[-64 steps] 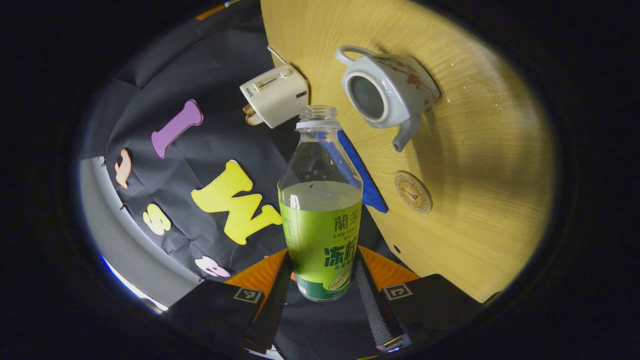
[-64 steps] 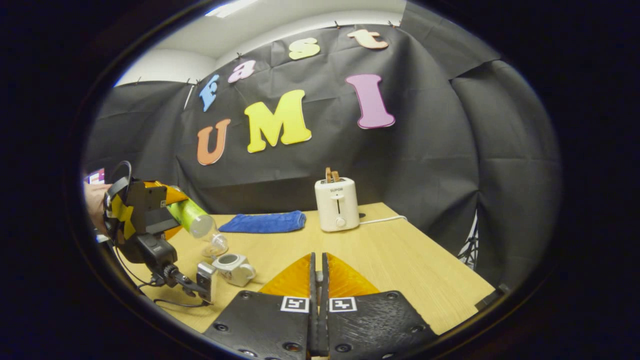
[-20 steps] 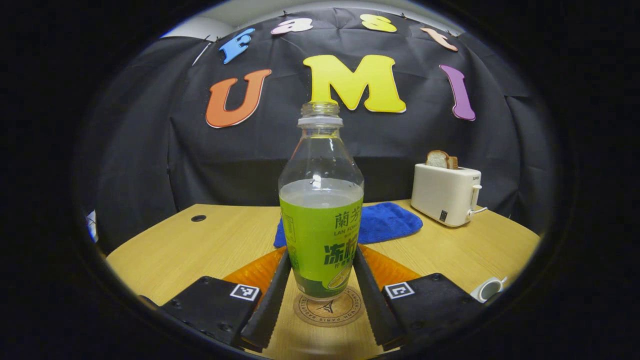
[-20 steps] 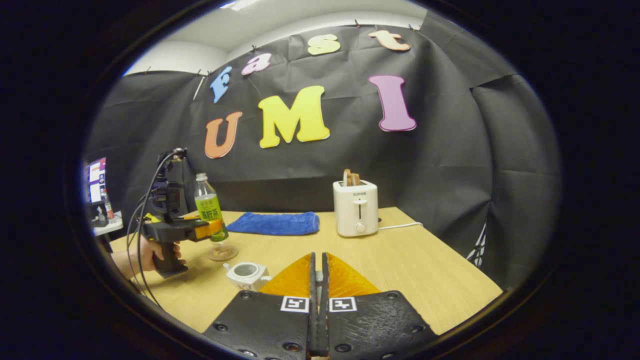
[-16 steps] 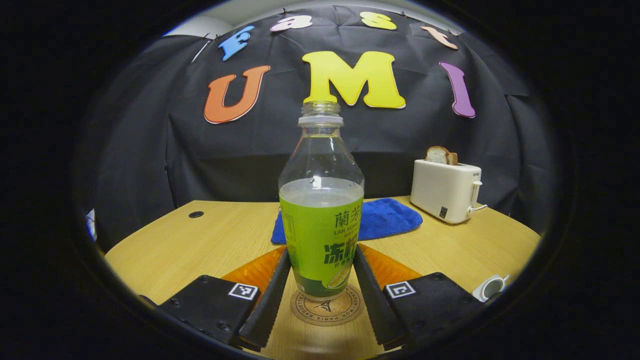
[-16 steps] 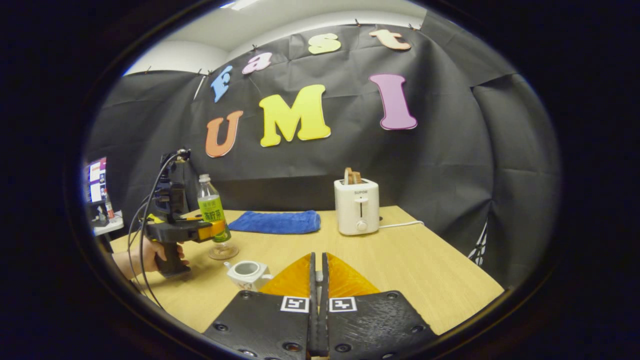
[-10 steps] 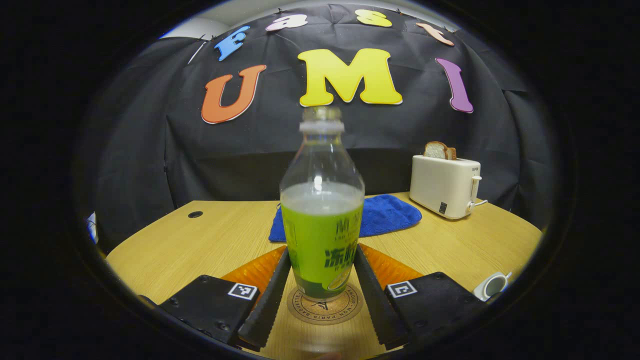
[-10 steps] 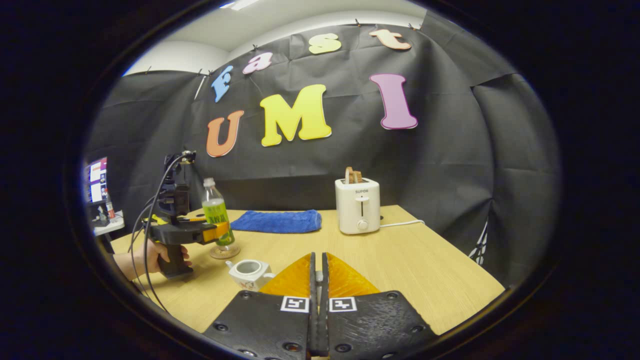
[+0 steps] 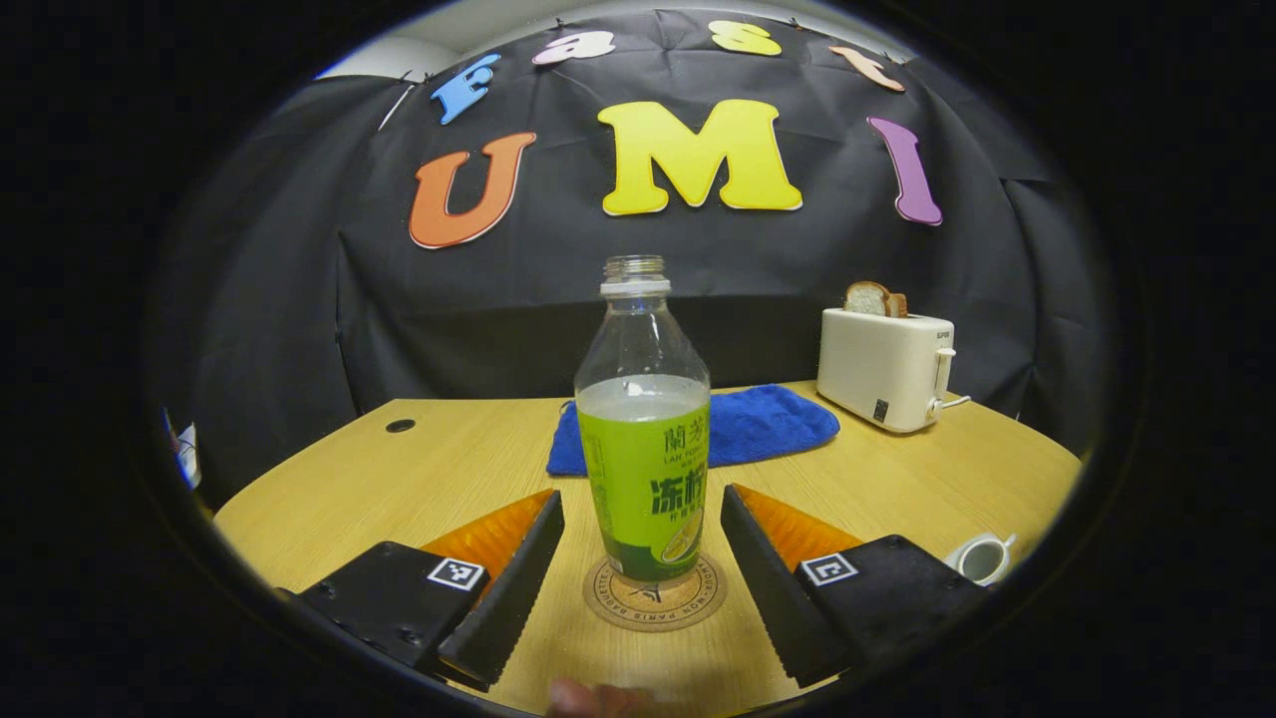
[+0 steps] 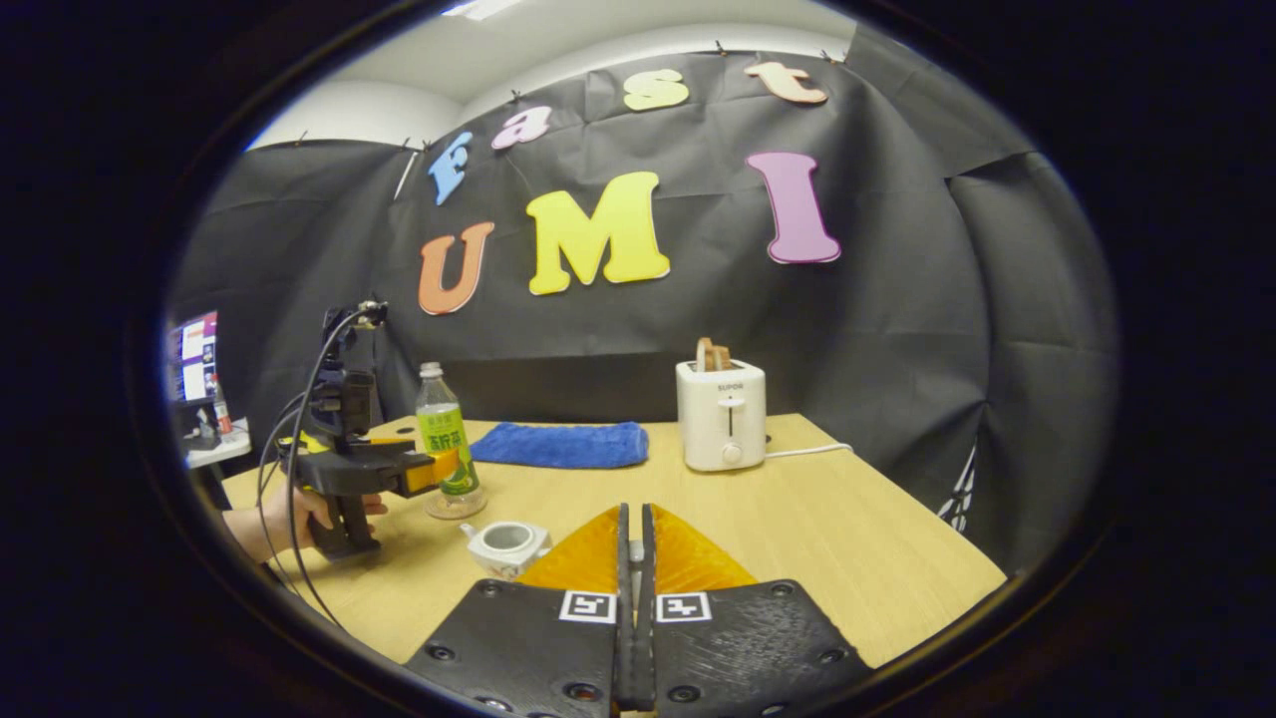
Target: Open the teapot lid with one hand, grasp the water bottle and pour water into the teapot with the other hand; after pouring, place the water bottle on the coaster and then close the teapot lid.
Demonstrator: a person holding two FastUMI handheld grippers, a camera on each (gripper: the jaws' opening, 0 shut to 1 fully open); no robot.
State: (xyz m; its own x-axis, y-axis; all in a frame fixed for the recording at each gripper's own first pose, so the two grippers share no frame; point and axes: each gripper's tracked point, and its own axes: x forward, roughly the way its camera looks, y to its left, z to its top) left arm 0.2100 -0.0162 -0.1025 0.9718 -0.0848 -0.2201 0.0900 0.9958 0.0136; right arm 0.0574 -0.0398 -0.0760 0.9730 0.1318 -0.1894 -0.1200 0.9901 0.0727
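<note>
The green-labelled water bottle point(image 9: 646, 439), uncapped and about half full, stands upright on the round cork coaster point(image 9: 653, 603). My left gripper point(image 9: 643, 496) is open, its fingers apart from the bottle on both sides. In the right gripper view the same bottle point(image 10: 444, 444) stands just ahead of the left gripper point(image 10: 439, 469), held by a hand point(image 10: 269, 519). The white teapot point(image 10: 506, 543) sits lidless near the coaster, and also at the edge of the left gripper view point(image 9: 982, 558). My right gripper point(image 10: 634, 514) is shut on the teapot lid; only a small pale piece shows between its fingers.
A white toaster point(image 9: 885, 367) with bread stands at the back right of the wooden table point(image 10: 847, 538), its cord trailing right. A folded blue cloth point(image 9: 768, 424) lies behind the bottle. A cable hole point(image 9: 400, 426) is at the table's left.
The left gripper brought the bottle from its tilt above the teapot down onto the coaster, then opened and drew back a little. The right gripper stayed shut, shifting only slightly.
</note>
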